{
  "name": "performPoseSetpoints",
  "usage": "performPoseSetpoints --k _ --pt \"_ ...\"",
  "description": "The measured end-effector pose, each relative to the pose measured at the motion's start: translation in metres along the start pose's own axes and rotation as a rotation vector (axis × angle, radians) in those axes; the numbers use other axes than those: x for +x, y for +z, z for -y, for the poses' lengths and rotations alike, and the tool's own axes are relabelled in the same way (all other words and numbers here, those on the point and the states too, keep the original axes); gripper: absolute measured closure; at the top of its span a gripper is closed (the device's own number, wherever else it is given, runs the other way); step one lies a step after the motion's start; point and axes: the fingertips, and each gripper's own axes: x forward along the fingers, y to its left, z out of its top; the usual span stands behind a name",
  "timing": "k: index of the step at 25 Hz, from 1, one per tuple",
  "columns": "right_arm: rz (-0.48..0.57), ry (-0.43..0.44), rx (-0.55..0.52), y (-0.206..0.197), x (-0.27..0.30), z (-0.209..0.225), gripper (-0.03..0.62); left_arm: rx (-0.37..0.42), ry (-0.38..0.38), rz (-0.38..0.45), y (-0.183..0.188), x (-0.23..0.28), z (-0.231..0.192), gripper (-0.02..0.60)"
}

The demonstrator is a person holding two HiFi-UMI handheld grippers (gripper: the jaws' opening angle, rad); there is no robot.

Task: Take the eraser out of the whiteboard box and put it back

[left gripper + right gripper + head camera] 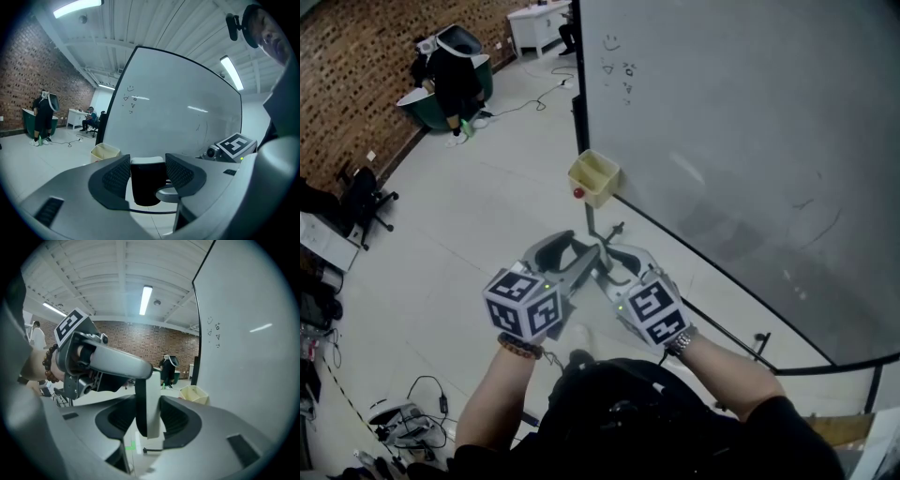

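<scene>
The eraser (146, 187), black with a white top, stands between the pads of my left gripper (147, 166), which press on both its sides. In the right gripper view it shows edge-on as a thin black and white slab (149, 399), and my right gripper (147, 414) has a pad against each face. A finger of the left gripper (117, 364) reaches over it from the left. In the head view both grippers (586, 253) (614, 262) meet tip to tip below the pale yellow box (594, 176), which hangs at the whiteboard's (722, 141) lower left corner.
A small red thing (578, 193) sits just under the box. The whiteboard's stand (759, 342) runs along the floor to the right. A person (455, 80) stands by a green tub far left. Also there: an office chair (366, 197), and cables (422, 403) lower left.
</scene>
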Motion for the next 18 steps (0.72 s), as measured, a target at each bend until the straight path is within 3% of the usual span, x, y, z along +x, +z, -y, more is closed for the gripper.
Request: performPoseSetpoints --k 18 --pt "-0.031 -0.114 0.039 0.009 0.075 0.065 0.413 -0.011 -0.071 -0.003 0.024 0.042 -0.079 0.336"
